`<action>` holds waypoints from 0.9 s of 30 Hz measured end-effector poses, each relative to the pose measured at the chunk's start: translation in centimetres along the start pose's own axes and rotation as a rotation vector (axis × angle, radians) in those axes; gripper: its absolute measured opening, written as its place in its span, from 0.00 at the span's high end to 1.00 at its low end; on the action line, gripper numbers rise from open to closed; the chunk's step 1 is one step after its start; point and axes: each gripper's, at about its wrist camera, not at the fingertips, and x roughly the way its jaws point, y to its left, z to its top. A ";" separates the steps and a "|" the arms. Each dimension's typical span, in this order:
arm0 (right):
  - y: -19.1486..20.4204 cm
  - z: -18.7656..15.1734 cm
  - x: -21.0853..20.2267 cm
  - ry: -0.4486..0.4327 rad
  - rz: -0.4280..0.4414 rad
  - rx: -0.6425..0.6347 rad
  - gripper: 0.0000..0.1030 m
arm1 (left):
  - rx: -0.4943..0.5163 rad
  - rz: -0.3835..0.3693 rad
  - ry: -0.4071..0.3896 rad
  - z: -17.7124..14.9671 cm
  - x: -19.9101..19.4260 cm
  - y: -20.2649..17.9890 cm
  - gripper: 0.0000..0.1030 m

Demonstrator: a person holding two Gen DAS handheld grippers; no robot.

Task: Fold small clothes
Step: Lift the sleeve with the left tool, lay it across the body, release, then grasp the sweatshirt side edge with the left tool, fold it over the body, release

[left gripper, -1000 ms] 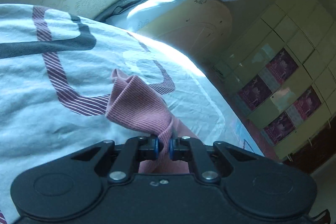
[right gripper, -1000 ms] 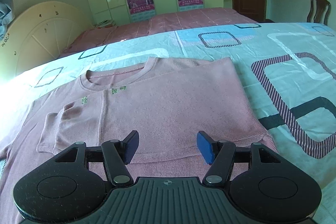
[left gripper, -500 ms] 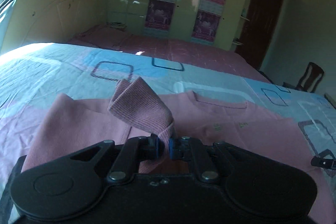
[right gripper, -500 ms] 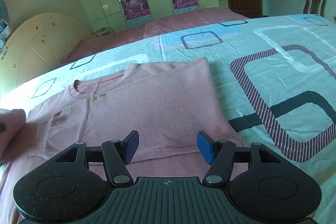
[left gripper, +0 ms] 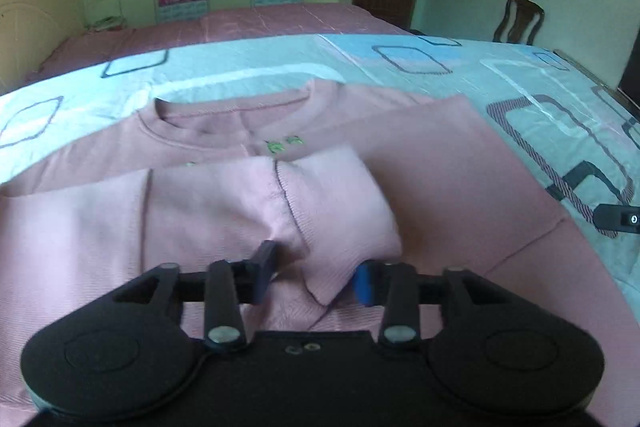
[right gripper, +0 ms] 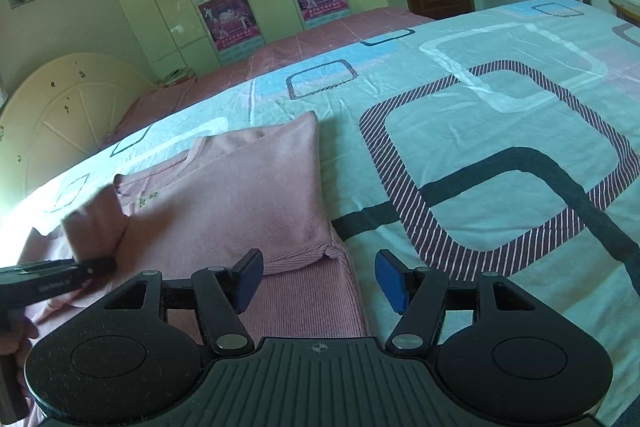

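A pink long-sleeved top [left gripper: 420, 163] lies flat on a bed's patterned sheet [right gripper: 500, 115], neckline away from the cameras, partway through being folded. On the left, the left gripper [left gripper: 312, 277] hangs low over the garment with its jaws opening: the sleeve cuff [left gripper: 332, 267] sits between the pads but neither pad appears to press on it, so the sleeve [left gripper: 224, 203] looks released, draped across the chest of the top just below the small green embroidery [left gripper: 284, 145]. The step in hand reads as laying the left sleeve inward over the body.

Further right, the top's right side is already turned in, its folded edge [right gripper: 320, 187] running straight down toward the hem. The right gripper [right gripper: 318, 279] hovers over that lower right corner with its jaws standing well apart and nothing between them; the hem lies just under and ahead of its left pad, the bare sheet under its right.

From the right wrist view the left gripper shows at the left edge as a dark tool held by a hand [right gripper: 12, 339], close against the blurred sleeve.

The next move probably calls for drawing the left tool clear of the cuff without dragging it, then smoothing the sleeve flat. After that, both tools would need to take the hem, one at each bottom corner, to fold the lower half up toward the neckline.
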 end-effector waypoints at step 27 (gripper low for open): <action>11.4 -0.9 9.5 0.237 0.373 0.188 0.40 | -0.209 0.345 -0.045 -9.0 -13.9 15.5 0.38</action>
